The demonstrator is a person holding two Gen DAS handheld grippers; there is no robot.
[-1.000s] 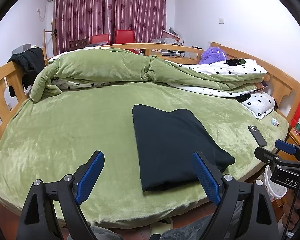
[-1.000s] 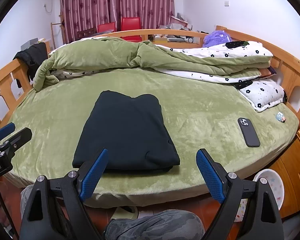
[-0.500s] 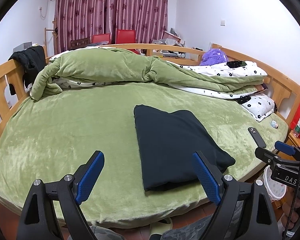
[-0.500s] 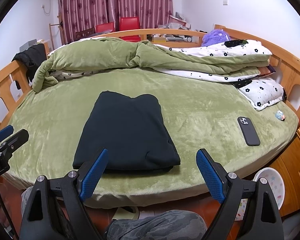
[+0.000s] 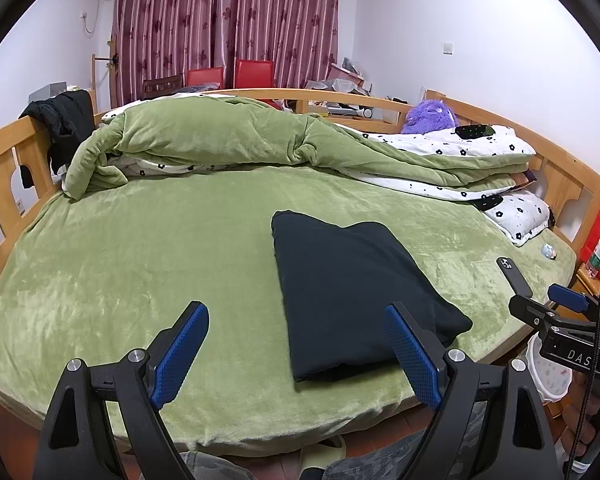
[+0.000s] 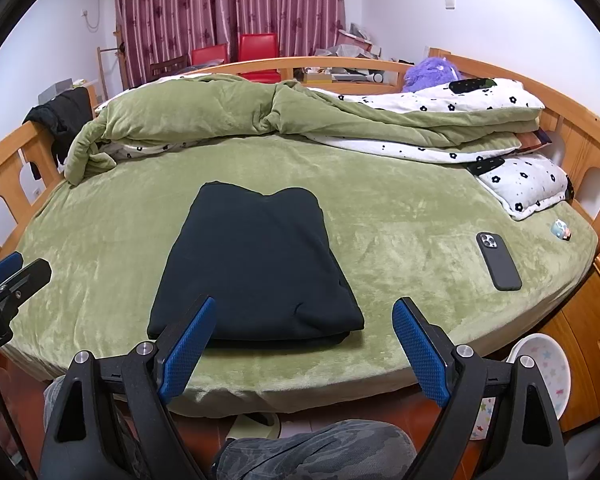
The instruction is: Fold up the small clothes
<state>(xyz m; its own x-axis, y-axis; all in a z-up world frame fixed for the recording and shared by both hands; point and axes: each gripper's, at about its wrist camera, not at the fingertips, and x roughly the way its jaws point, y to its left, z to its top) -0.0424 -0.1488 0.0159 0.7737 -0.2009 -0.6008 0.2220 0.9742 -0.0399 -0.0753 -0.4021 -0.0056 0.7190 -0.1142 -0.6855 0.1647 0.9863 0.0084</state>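
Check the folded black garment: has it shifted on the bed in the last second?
No. In the right wrist view the folded black garment lies the same way beside the phone, with the same gap between them.

Left gripper [image 5: 296, 354] and right gripper [image 6: 304, 350]: jaws spread wide, empty, side by side, angled downward.

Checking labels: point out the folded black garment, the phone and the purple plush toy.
folded black garment [image 6: 256, 264], right wrist view, middle of its top layer.
phone [image 6: 499, 261], right wrist view, middle of its dark back.
purple plush toy [image 5: 430, 117], left wrist view, its furry body.
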